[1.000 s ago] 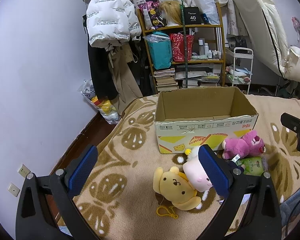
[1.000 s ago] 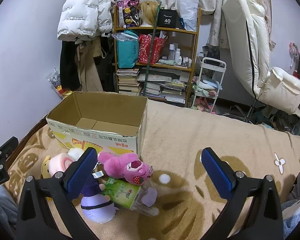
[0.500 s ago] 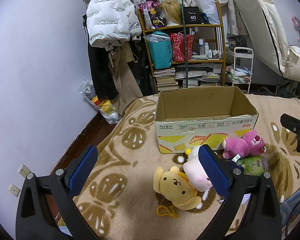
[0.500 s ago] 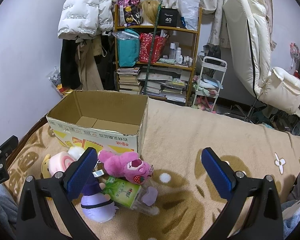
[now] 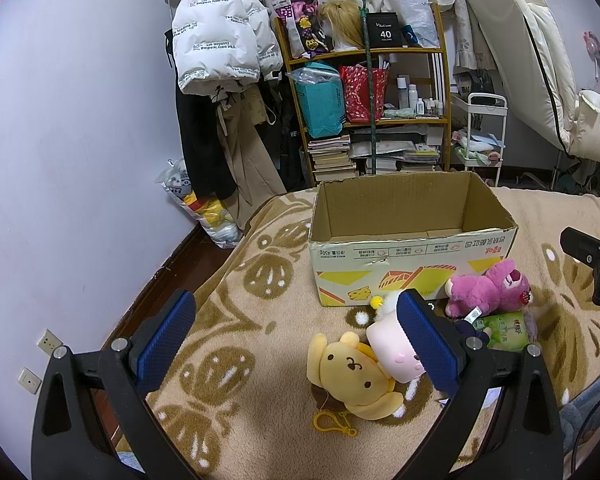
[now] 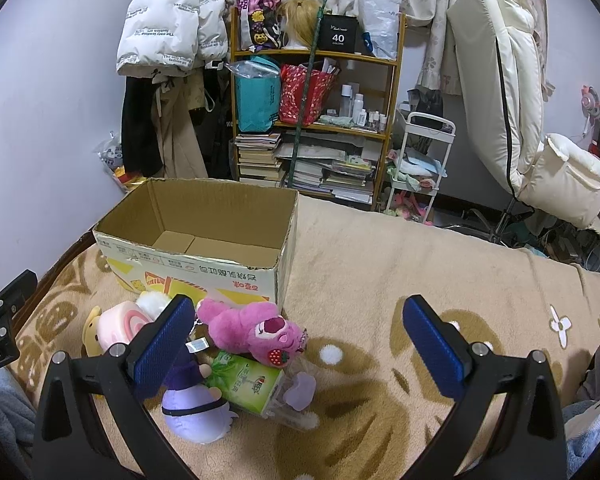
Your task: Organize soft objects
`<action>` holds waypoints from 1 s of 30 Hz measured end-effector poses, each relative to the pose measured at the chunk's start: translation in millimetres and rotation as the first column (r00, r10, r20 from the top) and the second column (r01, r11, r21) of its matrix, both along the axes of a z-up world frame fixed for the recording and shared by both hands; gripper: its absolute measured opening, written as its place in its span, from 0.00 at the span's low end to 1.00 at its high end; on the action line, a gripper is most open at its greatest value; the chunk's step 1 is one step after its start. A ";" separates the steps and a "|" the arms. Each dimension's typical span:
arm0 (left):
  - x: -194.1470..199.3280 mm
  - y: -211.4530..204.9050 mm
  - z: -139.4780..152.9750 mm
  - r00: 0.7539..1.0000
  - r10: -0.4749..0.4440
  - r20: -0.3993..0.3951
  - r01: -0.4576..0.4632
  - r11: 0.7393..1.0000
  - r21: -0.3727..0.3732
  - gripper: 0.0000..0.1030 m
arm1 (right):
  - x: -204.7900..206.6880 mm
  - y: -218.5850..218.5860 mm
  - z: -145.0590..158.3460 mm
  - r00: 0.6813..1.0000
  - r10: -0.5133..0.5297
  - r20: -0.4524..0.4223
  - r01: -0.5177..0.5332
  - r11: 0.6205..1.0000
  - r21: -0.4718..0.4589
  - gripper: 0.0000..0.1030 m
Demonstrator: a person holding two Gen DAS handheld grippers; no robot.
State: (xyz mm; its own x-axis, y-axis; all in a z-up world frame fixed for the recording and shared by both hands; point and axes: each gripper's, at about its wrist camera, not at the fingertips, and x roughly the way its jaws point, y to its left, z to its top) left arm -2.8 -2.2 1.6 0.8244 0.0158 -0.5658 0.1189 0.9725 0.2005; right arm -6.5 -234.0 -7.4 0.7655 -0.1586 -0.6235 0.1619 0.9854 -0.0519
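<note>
Left gripper (image 5: 294,336) held low over the near left part of the blanket (image 5: 236,320), pointing toward the far side. Jaws wide apart, holding nothing, touching nothing; right pad overlapping the pink roll toy (image 5: 392,348) in the picture only.

Right gripper (image 6: 298,344) likewise low and level above the blanket (image 6: 380,280), right of the toy pile. Jaws wide apart, empty, clear of everything.

One cardboard box (image 5: 412,256), open at the top, upright on the blanket, far of the toys; nothing visible inside it in the right wrist view (image 6: 196,256).

Five soft toys counted, all lying outside the box, just near of its printed front wall:
- one yellow dog (image 5: 352,376), nearest and leftmost, with a yellow clip beside it;
- one pink roll toy (image 6: 120,326), touching the yellow dog;
- one white fluffy toy (image 6: 152,302) against the box front;
- one pink bear (image 6: 256,328) lying on its side by the box's right corner;
- one purple doll (image 6: 192,404), near of the bear.

One green packet (image 6: 244,380) wedged between purple doll and pink bear, touching both.
</note>
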 end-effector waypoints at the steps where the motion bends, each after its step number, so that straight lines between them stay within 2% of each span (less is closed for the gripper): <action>1: 0.0 0.0 0.0 1.000 0.000 0.000 0.000 1.000 0.000 0.97 | 0.4 -0.3 0.7 1.000 0.000 -0.001 0.000 1.000 0.001 1.00; 30: -0.7 4.0 -4.7 1.000 0.001 -0.007 -0.001 1.000 0.007 0.97 | -1.8 2.7 -5.8 1.000 -0.003 0.001 0.003 1.000 0.000 1.00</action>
